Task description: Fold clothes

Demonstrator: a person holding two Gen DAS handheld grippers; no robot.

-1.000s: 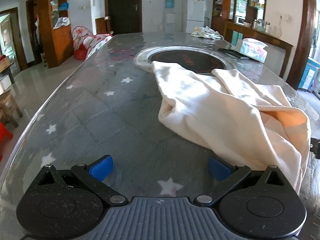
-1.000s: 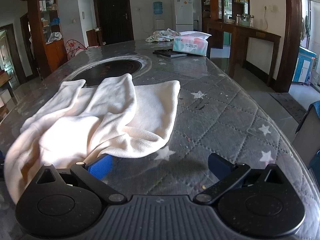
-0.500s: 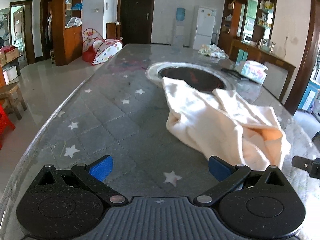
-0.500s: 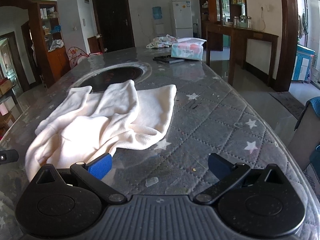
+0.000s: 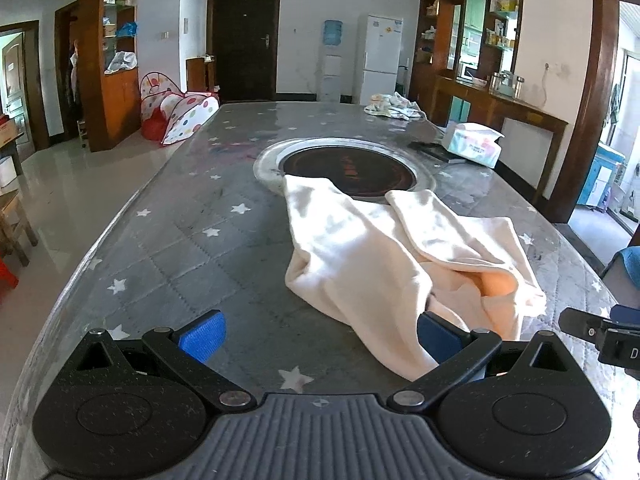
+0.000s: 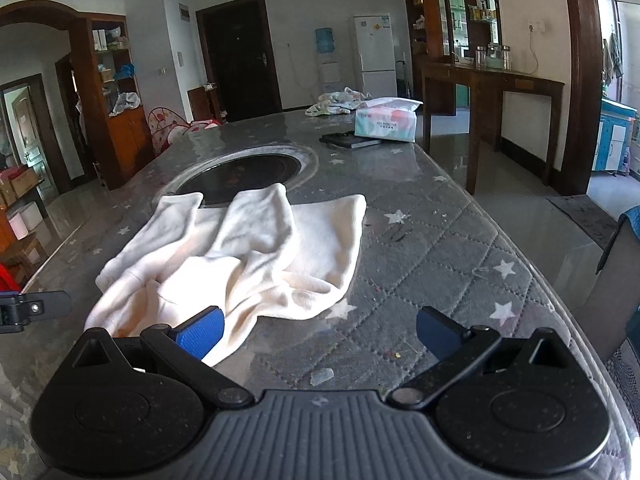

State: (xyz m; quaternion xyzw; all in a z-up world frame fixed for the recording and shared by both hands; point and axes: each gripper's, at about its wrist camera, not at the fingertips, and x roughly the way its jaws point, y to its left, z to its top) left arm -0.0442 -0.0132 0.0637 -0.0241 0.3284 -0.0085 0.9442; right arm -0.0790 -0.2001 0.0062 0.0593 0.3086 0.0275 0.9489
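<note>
Long grey table (image 5: pixel 192 240) with white stars, as I see it.
On it lie a cream garment (image 5: pixel 384 264), tissue box (image 6: pixel 386 122), dark flat book (image 6: pixel 350 141), and crumpled cloth (image 6: pixel 338 102) at the far end.

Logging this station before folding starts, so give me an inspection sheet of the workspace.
Surface: grey quilted star-print table with a round inset hob.
Job's things: cream garment, crumpled, unfolded, far end lapping the hob rim.
Clutter: tissue box, dark flat object, bundled cloth at the far end.
Grippers: left gripper and right gripper both open, empty.
Cables: nothing seen on the table.
Surroundings: fridge, shelving, doors.
</note>
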